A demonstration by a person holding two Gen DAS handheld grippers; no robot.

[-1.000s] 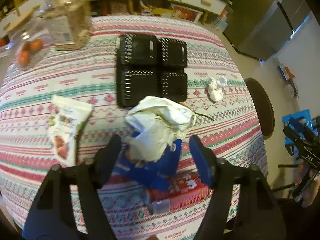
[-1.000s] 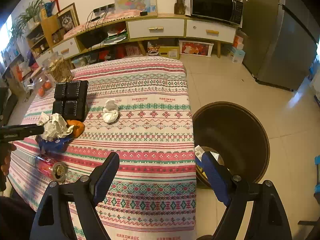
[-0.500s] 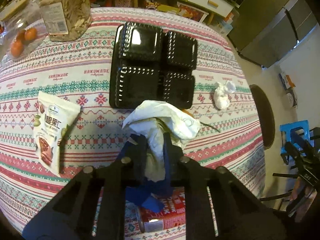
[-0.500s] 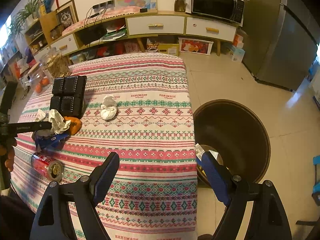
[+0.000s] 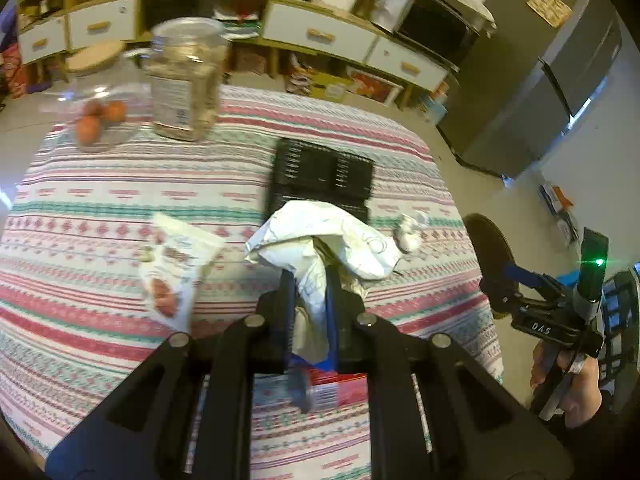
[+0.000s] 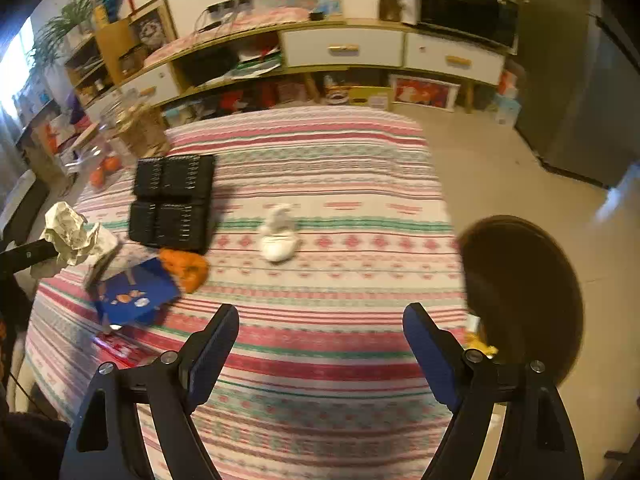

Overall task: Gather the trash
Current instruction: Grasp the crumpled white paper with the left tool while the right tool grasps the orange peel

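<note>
Crumpled white paper wrapper [image 5: 320, 236], lower part hiding between the fingers, is sitting clamped in the left gripper [image 5: 310, 292] above the tabletop's [image 5: 100, 200] near edge; right gripper [image 6: 320, 344] is hovering, fingers apart.

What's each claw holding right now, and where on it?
Left claw pinches the crumpled paper by its lower bunched end; right claw is open, holding nothing.

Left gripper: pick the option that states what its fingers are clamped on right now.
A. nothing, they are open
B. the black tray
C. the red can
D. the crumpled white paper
D: the left gripper has its fingers shut on the crumpled white paper, lifted above the table.
</note>
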